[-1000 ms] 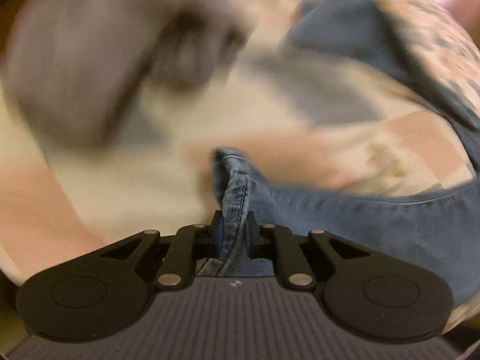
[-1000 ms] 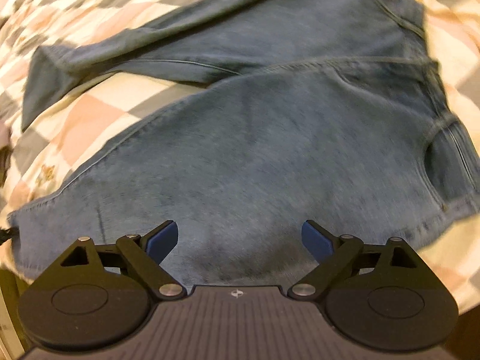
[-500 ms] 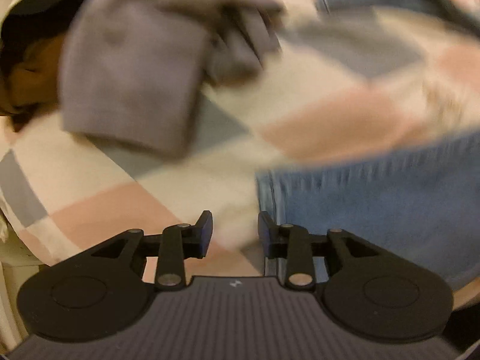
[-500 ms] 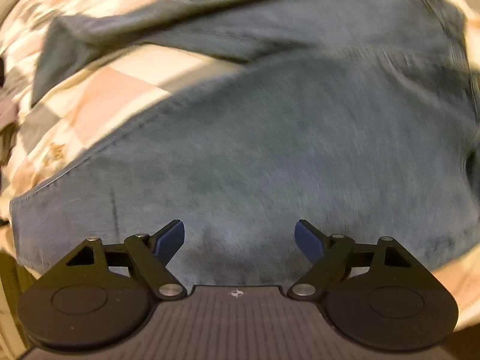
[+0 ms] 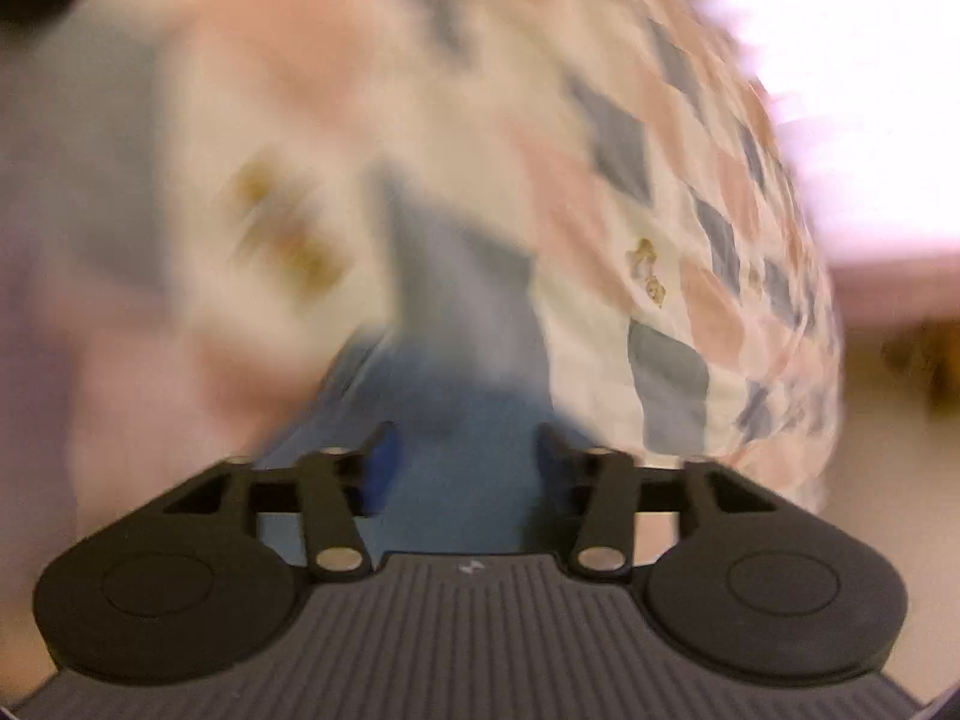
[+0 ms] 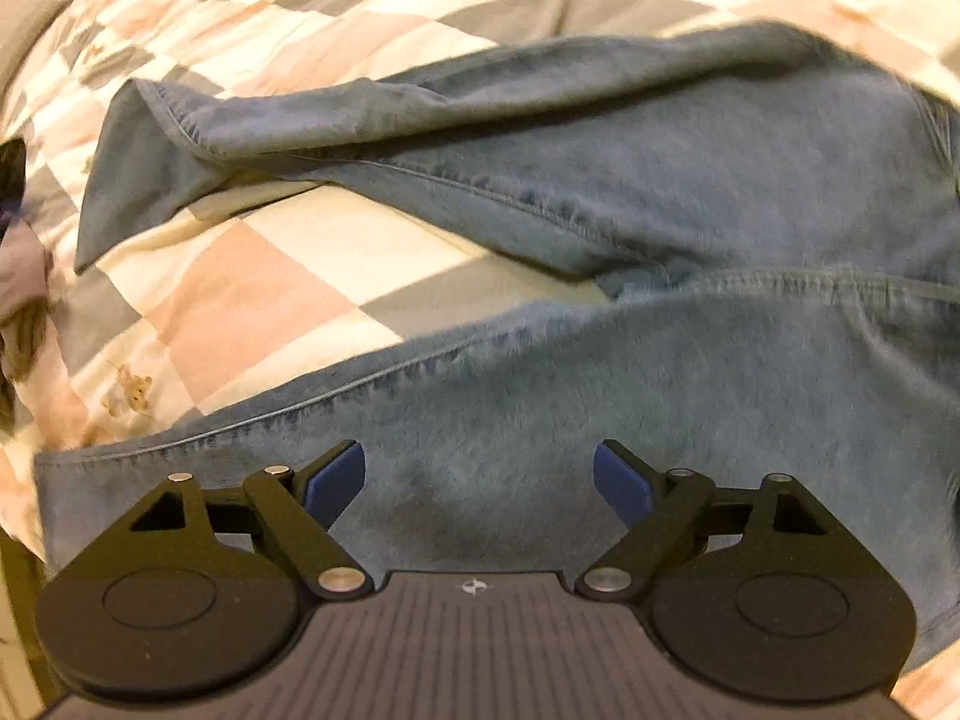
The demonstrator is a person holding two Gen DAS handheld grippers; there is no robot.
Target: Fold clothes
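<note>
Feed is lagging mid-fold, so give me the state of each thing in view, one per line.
Blue denim jeans: spread flat, legs apart, unfolded.
Checked pink, grey and cream bedspread: under the jeans.
Left claw: open, just been opening, nothing gripped.
Right claw: open wide, above denim.

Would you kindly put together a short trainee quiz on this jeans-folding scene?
1. True or false: the right gripper is clamped on the blue denim jeans.
2. What lies under the jeans? A) bare wooden floor B) checked pink, grey and cream quilt C) white towel
3. Fill in: in the right wrist view the two trouser legs lie ____, with quilt showing between them.

Key: 1. False; its jaws stand wide open above the denim. 2. B. 3. apart.
</note>
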